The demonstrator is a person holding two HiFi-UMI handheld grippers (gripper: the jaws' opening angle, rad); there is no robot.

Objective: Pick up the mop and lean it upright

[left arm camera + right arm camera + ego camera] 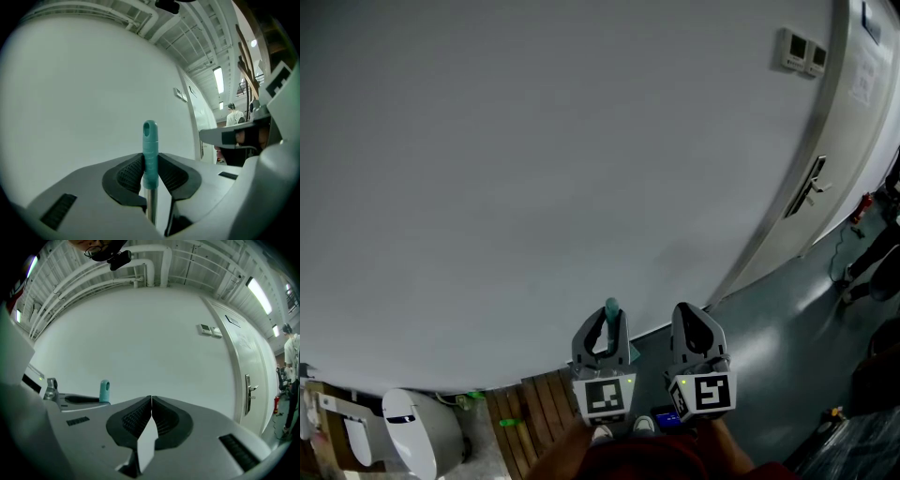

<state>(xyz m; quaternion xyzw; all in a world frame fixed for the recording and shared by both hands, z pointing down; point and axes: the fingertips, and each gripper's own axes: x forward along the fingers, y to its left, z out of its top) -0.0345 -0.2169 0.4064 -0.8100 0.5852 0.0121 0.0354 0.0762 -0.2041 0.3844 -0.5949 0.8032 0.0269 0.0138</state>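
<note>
Mop with a teal plastic grip and bare metal shaft (150, 140), held upright in the left gripper (607, 328).
The ribbed black pads (129, 174) clamp the teal grip, and its holed tip stands above them, before the plain white wall (534, 169). The right gripper (151, 401) faces that wall with its jaws pressed together on nothing. At the wall's right end, the paper sheet (863, 77) on the grey door (834, 169) is too small to read.

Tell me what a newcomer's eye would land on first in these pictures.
The teal-capped mop handle stands upright, clamped between the jaws of the left gripper, in front of a big bare white wall. Beside it, the right gripper is shut on nothing. A door with a lever handle sits at far right.
</note>
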